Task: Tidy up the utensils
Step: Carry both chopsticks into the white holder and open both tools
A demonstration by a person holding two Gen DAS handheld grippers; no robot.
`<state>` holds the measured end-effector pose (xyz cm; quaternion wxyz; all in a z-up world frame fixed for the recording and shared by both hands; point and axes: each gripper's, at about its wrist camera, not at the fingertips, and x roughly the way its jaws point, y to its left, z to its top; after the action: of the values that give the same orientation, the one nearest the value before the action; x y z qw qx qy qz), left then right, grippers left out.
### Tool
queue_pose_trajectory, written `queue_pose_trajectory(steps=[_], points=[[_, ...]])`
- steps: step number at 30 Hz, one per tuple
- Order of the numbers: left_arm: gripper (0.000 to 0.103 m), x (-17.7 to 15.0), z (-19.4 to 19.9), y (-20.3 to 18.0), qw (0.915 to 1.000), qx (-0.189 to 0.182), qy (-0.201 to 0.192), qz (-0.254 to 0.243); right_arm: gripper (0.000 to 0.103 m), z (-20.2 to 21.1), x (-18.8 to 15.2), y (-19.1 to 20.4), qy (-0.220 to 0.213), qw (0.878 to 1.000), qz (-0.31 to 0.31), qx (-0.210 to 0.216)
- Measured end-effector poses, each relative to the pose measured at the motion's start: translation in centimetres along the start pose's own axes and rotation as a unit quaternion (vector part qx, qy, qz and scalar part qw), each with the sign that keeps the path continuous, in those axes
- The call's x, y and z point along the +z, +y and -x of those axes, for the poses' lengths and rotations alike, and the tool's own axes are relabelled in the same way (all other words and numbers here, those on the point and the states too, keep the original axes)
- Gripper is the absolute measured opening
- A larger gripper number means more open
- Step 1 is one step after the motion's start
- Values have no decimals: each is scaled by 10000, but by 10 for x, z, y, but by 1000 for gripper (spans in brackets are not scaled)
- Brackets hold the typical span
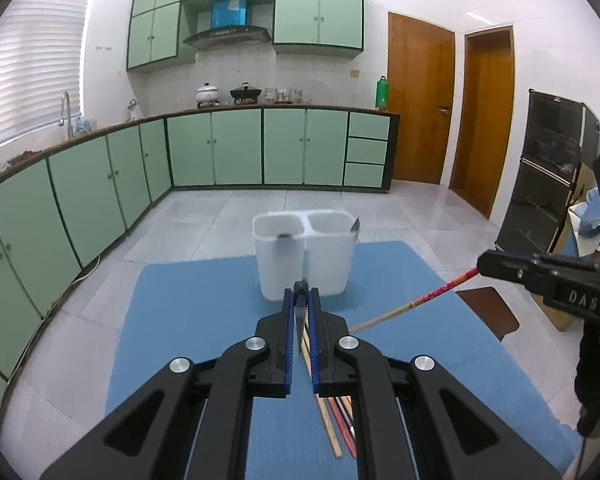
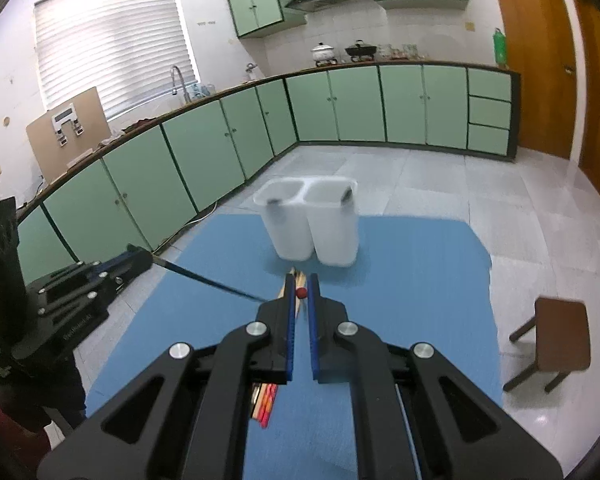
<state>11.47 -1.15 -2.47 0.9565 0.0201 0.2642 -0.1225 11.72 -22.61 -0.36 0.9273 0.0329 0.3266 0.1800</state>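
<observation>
left claw (image 1: 301, 294) grips dark chopstick (image 2: 204, 278); right claw (image 2: 301, 282) grips red chopstick (image 1: 440, 291)

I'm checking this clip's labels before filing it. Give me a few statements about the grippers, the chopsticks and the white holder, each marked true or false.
1. The right gripper is shut on a red chopstick. True.
2. The left gripper stands wide open and empty. False: it is shut on a dark chopstick.
3. The white holder has two compartments. True.
4. The holder stands on the bare floor. False: it stands on the blue mat.
</observation>
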Motion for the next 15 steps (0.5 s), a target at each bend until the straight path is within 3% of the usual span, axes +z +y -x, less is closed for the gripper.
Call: queue_pose_trajectory(steps=[8,15], points=[[7,26,-16,6,9999,-99,-115,44,5,-6,46,-2,-26,9999,152,69],[6,52,-13,10,9991,-197,-367,84,5,10,86,-4,-350,9990,237,143]])
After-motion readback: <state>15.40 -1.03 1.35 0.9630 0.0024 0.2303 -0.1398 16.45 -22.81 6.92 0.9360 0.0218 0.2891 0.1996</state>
